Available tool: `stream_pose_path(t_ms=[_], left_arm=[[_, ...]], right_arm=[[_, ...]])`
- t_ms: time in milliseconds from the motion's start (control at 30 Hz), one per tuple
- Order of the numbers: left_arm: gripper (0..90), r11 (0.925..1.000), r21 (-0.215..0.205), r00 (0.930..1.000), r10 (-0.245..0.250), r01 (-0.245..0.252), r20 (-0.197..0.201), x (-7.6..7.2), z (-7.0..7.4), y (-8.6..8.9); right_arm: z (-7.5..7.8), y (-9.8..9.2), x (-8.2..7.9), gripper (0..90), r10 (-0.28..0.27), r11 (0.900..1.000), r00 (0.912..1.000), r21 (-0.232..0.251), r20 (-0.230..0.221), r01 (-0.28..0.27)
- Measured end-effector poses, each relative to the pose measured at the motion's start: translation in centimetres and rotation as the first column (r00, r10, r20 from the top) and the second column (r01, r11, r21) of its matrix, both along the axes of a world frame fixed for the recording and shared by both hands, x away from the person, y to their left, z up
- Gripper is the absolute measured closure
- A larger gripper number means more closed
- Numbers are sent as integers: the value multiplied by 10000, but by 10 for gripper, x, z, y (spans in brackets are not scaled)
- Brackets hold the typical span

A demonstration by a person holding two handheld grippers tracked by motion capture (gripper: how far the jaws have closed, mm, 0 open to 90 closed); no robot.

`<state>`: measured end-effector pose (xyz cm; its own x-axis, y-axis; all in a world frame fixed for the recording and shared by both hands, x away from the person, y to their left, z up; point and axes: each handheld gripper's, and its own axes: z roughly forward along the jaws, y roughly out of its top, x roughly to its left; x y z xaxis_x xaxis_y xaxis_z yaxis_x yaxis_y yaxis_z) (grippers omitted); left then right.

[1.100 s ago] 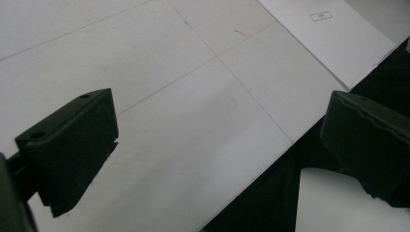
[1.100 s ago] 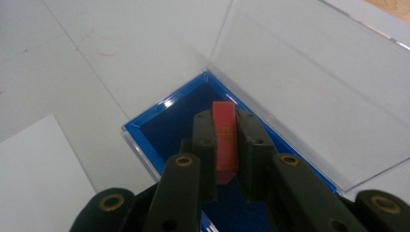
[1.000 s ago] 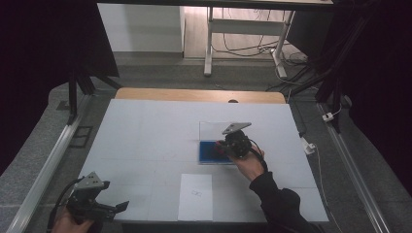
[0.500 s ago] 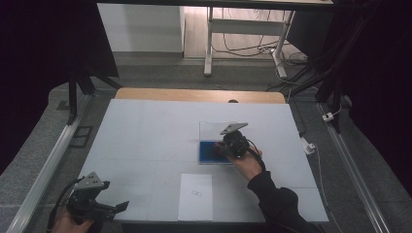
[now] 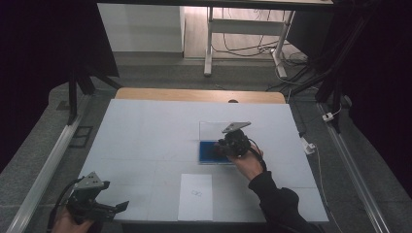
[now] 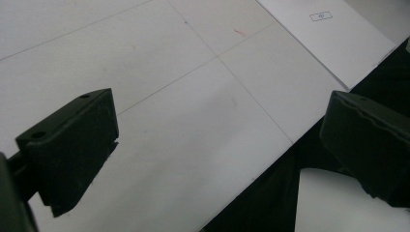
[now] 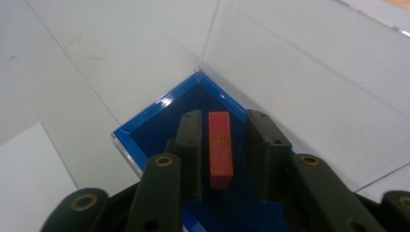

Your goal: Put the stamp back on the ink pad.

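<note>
A shallow blue-lined box (image 7: 145,126) lies right of the table's middle (image 5: 208,151), its clear lid (image 7: 300,72) standing open behind it. Inside lies a small red block (image 7: 220,147) with a gold marking. My right gripper (image 7: 223,118) points down into the box with a jaw on either side of the block. The jaws have just been opening, and a narrow gap shows on each side of the block, so the pads do not press on it. In the high view this gripper (image 5: 222,148) hangs over the box. My left gripper (image 5: 117,208) rests open over the table's front left edge, with nothing between its fingers (image 6: 220,111).
A white sheet of paper (image 5: 196,196) with a small printed mark lies at the front middle of the white table (image 5: 145,136); it also shows in the left gripper view (image 6: 329,38). A wooden strip (image 5: 194,94) runs along the far edge. Metal rails flank both sides.
</note>
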<state>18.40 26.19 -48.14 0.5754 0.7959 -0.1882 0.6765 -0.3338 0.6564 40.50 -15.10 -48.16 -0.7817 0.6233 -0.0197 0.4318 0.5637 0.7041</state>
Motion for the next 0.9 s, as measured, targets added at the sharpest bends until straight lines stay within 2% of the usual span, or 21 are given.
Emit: stream_pose_path(t_ms=[233,433,900], left_arm=[[7,10000,2,10000,-1,1,-1,0,0,0],[7,10000,5,10000,5,-5,17,0,0,0],[7,10000,-20,10000,10,-10,11,-1,0,0]], right_arm=[[4,-5,-3,523,-135,9992,9999,369,74,132],[6,-8,-6,410,-177,9993,9998,323,-11,178],[15,-15,-26,140,-69,9970,10000,769,6,68]])
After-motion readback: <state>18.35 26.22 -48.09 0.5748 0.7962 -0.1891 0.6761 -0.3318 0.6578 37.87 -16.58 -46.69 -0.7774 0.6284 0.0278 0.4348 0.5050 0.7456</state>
